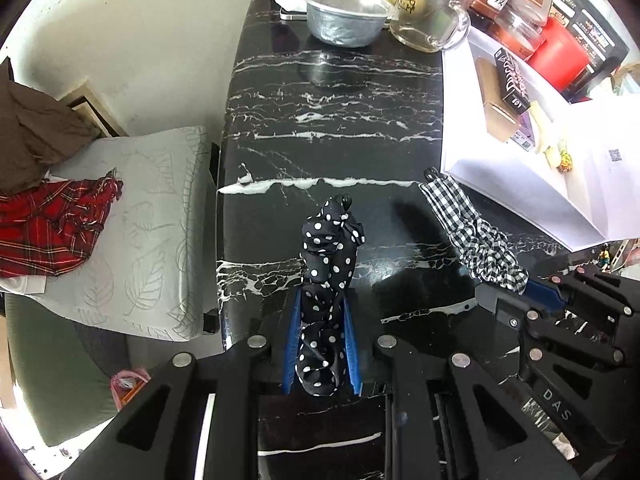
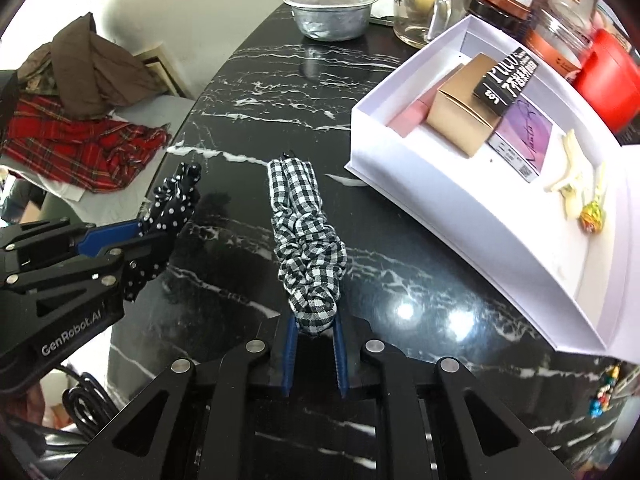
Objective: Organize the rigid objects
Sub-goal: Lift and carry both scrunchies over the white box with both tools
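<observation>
The left gripper (image 1: 322, 344) pinches a polka-dot clip (image 1: 329, 280) between its blue pads, the fabric bunched from deep in the jaws out past the fingertips, its black tip hanging over the marble table (image 1: 320, 100). The right gripper (image 2: 316, 344) likewise pinches a gingham clip (image 2: 306, 240), gripped at its near end, most of it jutting forward over the table. The two grippers sit side by side, the clips near each other but apart. Whether either clip's far tip touches the tabletop cannot be told.

Just right of the gingham clip lies an open white box (image 2: 372, 140) holding a tan carton (image 2: 460, 116), a pink block (image 2: 410, 118), a black packet (image 2: 504, 80), a purple card (image 2: 524, 136), a cream clip (image 2: 570, 176) and a small colourful trinket (image 2: 591, 216). The box's right side is cut off by the frame.

Farther back stand a foil bowl (image 2: 330, 10) and a glass mug (image 2: 420, 4), with jars beyond cropped at the top edge. Left of the table, red plaid cloth (image 2: 80, 148) and brown cloth (image 2: 96, 72) lie heaped.
</observation>
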The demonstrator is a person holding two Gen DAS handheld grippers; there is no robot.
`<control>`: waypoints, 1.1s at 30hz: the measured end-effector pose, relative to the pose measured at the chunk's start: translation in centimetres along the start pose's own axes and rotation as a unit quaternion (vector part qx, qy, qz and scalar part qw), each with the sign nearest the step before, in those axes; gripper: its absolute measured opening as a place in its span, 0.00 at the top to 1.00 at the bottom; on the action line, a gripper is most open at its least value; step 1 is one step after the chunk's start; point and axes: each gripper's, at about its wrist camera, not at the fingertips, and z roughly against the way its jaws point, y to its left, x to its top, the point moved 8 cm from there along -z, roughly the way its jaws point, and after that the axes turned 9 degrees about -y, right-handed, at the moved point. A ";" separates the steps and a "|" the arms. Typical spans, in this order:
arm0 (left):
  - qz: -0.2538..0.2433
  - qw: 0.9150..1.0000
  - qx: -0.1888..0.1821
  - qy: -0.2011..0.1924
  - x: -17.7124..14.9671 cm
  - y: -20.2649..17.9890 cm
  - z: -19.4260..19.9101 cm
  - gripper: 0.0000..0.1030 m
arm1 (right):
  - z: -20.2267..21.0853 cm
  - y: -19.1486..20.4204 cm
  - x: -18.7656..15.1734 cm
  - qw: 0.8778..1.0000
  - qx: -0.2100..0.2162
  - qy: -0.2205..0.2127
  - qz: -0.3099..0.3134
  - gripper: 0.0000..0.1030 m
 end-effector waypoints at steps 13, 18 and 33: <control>-0.004 0.999 0.002 -0.041 1.6 -0.4 4.4 0.80 | 4.4 1.3 0.9 0.999 0.007 -0.032 0.004 0.84; -0.013 0.998 0.003 -0.058 1.9 -1.0 6.1 0.80 | 6.2 1.8 0.8 0.999 0.009 -0.043 0.003 0.84; -0.060 0.994 -0.021 -0.093 3.4 -4.8 9.1 0.80 | 10.3 1.5 -1.0 0.998 -0.004 -0.060 -0.016 0.84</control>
